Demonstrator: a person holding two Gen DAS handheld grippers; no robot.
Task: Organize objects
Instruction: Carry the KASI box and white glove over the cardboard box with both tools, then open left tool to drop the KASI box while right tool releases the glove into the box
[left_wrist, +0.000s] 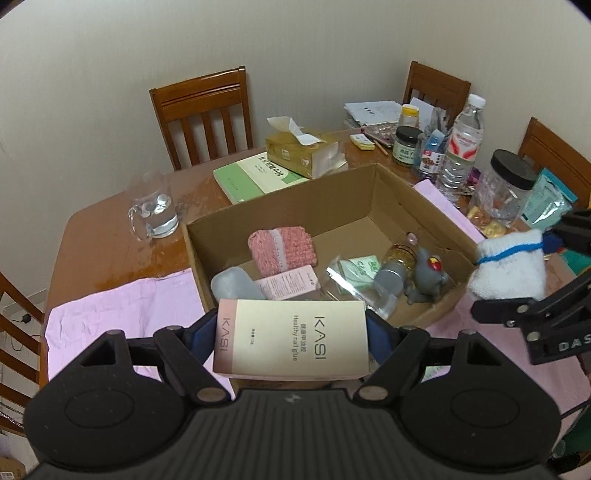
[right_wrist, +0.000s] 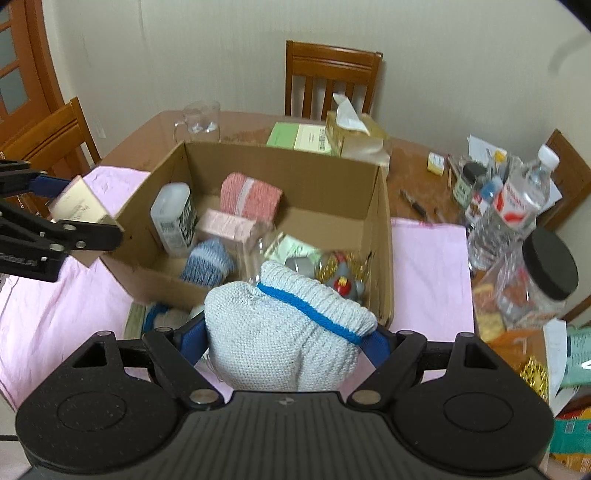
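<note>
With the nail-glue box (left_wrist: 291, 338) clamped in the left gripper (left_wrist: 291, 343) jaws and the knitted pouch (right_wrist: 284, 328) in the right gripper (right_wrist: 288, 343) jaws, both held just short of the carton (left_wrist: 402, 184), each is best carried over the rim before release.

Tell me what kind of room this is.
Most likely a home dining room: slatted wooden dining chairs ring a brown wooden table cluttered with household things, such as a yellow tissue box and a clear glass water mug.

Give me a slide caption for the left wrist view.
Left gripper holds KASI box before cardboard box.
</note>
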